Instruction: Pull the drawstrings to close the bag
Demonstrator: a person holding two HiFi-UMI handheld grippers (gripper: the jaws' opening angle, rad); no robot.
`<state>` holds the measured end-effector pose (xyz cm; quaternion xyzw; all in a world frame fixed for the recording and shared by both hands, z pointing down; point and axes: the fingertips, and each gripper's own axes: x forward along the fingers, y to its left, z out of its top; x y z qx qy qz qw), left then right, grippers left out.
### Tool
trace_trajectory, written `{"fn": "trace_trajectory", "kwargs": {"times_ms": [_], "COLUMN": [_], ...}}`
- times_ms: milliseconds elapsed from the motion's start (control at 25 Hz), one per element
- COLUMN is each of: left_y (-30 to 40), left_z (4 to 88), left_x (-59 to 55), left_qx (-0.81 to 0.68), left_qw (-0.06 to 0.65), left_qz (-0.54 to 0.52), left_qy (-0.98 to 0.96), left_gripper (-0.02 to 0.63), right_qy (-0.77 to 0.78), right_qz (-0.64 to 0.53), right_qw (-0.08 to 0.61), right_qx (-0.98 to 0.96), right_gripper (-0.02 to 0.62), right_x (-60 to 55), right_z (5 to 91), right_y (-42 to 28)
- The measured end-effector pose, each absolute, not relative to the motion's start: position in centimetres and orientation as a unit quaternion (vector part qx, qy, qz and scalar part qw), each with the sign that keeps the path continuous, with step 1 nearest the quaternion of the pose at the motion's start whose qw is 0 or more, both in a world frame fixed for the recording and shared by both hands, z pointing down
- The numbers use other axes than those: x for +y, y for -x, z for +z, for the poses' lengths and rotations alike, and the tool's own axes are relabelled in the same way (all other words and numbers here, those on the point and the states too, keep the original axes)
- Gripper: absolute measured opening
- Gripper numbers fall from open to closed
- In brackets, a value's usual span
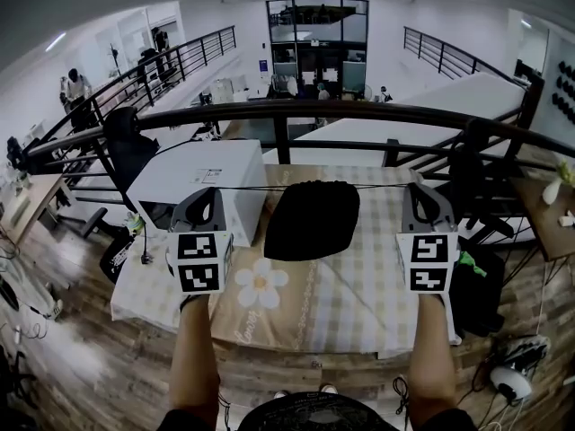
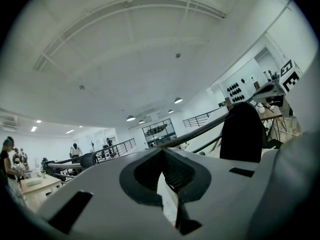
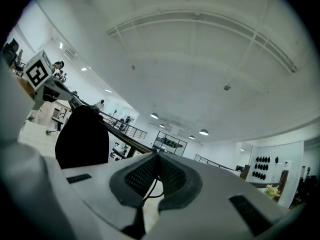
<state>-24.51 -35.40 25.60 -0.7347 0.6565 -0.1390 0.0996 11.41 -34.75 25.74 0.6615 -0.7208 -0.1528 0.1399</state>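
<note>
I hold the left gripper [image 1: 207, 196] and right gripper [image 1: 420, 194] each clamped shut on the drawstring [image 1: 377, 186], which runs taut between them. The bag [image 1: 313, 220] is midway between them over the table [image 1: 359, 285], mouth gathered.

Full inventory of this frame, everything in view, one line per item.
bag: 1, black, mid-table between the grippers, mouth gathered
drawstrings: 2 ends, dark, taut from the bag top out to each gripper
box: 1, white, left rear of table
tablecloth: 1, checked with flower print, covering the table
railing: 1, dark, behind the table
left gripper: 1, pale with marker cube, left of bag, shut on drawstrings
right gripper: 1, same, right of bag, shut on drawstrings
forearms: 2, bare, bottom of head view
</note>
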Motion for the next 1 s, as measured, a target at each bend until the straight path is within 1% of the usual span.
{"fn": "trace_trajectory", "kwargs": {"times_ms": [1000], "left_y": [24.79], "left_z": [26.61], "left_x": [-35.41], "left_qx": [0.661], "left_qw": [0.084], "left_qz": [-0.143], "left_qy": [0.732], "left_gripper": [0.025], "right_qy": [-0.658], "right_qz": [-0.155], "right_qw": [0.134], "right_qx": [-0.725], "right_gripper": [0.021], "right_x": [-34.51], "right_z": [25.57], "right_y": [-11.13]}}
